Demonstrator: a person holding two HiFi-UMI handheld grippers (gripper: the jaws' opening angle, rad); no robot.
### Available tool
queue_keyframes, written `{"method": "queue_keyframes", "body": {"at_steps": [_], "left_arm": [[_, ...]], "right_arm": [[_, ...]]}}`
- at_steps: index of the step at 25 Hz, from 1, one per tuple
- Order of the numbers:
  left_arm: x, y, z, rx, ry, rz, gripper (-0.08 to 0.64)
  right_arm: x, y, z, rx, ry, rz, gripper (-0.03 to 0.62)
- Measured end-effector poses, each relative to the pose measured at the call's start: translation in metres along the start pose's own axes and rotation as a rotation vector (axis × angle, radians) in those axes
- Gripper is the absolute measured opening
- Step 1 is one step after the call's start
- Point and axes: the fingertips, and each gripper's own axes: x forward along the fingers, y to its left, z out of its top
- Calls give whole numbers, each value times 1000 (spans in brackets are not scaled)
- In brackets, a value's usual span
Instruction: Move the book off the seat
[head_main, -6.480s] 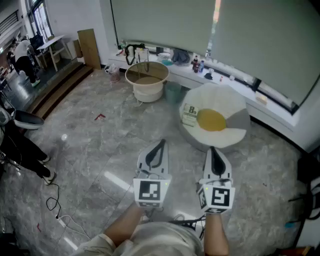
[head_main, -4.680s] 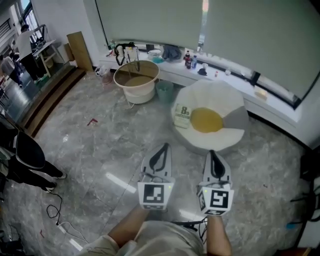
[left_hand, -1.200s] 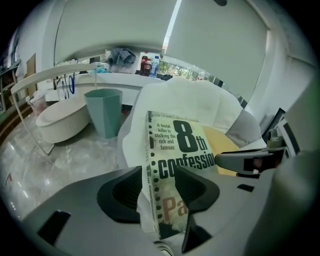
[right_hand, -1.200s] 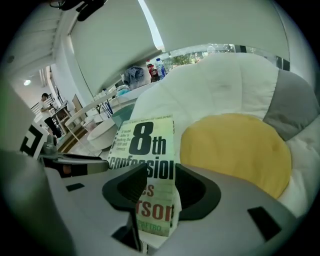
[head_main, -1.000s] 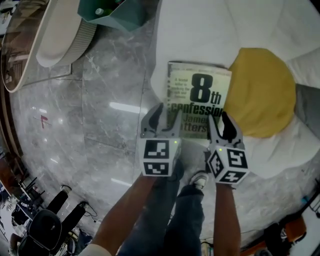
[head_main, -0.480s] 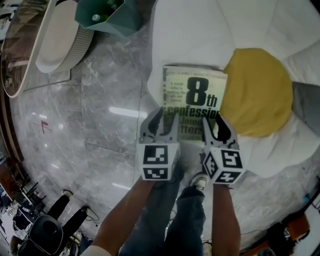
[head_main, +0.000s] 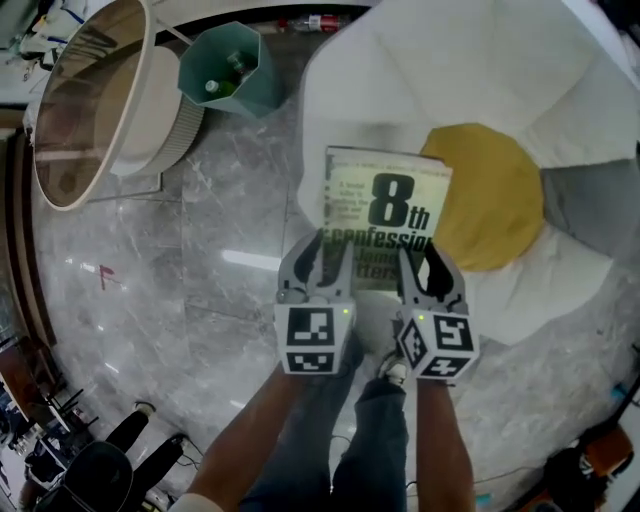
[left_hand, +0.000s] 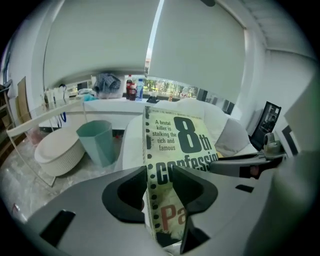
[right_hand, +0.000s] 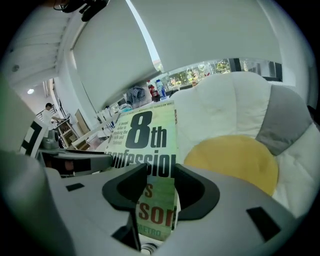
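Item: book on white seat, held at its near edge by both grippers.
The left hand-held gripper was clenched on the book's near-left corner and the right hand-held gripper on its near-right corner. The book was cover-up at the seat's front, against the yellow cushion. A teal bin stood beside the seat.

The person has walked up to the seat. The left gripper and the right gripper have slid onto the near corners of the book. The left gripper's jaws have closed in on it.
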Motion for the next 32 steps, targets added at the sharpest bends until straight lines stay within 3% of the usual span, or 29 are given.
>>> {"method": "queue_keyframes", "body": {"at_steps": [8, 21, 28, 32], "left_arm": [[-94, -44, 142, 66, -147, -15, 166], [-306, -154, 367, 174, -482, -102, 166], [-390, -218, 429, 254, -637, -217, 166], [-414, -284, 449, 313, -690, -346, 166]], "right_arm": [[-109, 18, 133, -21, -169, -28, 166], [-361, 52, 345, -134, -500, -131, 166], [-477, 54, 395, -161, -665, -262, 166], [-544, 22, 400, -136, -739, -397, 166]]}}
